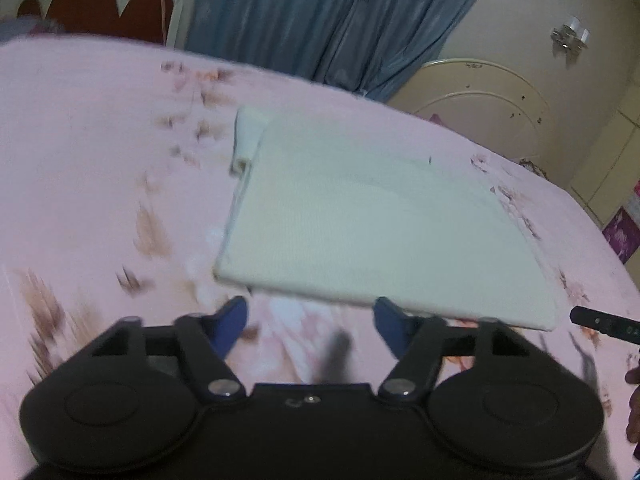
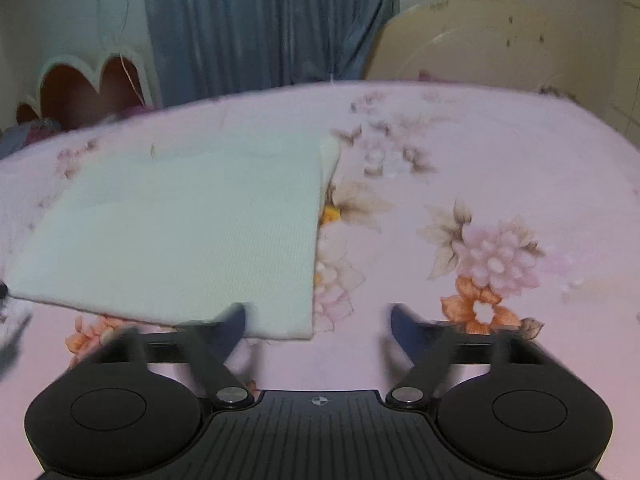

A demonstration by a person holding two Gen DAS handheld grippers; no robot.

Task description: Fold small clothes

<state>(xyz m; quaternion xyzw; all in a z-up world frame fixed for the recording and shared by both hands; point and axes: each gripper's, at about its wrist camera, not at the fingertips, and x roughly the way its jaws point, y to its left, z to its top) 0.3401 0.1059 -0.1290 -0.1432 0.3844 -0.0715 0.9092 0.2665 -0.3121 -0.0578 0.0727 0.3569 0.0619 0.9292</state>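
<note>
Both views are dim and soft, lit by flat indoor light with a pinkish-purple cast and no clear source. Motion blur smears the left wrist view most: the floral print on the bed (image 1: 100, 184) streaks into brown dashes, and the white garment (image 1: 360, 216) has fuzzy edges. In the right wrist view the flowers at right stay fairly crisp, while the left hand-held gripper finger (image 2: 230, 328) is smeared. Shadows are faint, just a soft dark patch under the left hand-held gripper (image 1: 310, 330). Fisheye distortion bows the bed edge and blue curtain (image 1: 320, 12), and the corners vignette to black.
</note>
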